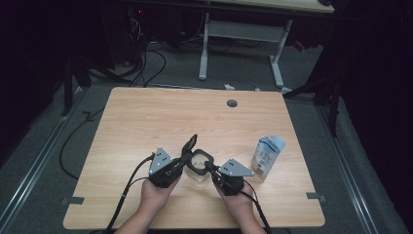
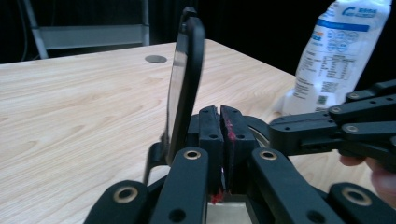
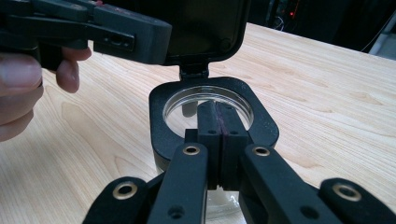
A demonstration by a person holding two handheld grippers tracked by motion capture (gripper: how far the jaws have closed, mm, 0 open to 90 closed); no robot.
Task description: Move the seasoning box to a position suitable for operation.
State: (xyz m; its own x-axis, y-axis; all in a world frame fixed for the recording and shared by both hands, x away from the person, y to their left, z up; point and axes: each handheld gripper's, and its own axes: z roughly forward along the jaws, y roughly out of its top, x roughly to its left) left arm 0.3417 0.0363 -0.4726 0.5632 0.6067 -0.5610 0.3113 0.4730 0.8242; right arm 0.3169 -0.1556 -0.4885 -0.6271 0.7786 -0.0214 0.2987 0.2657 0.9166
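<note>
mostly hidden behind both grippers, the jar (image 3: 205, 116) has its rim pinched by right fingers (image 3: 208, 126); left fingers (image 2: 210, 135) pressed together beside raised lid (image 2: 184, 79).

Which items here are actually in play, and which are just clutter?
In play:
- clear jar with black collar
- hinged black lid, standing open
- left gripper, right gripper, both shut at the jar

Lying about:
- white-and-blue pouch
- table's grommet hole
</note>
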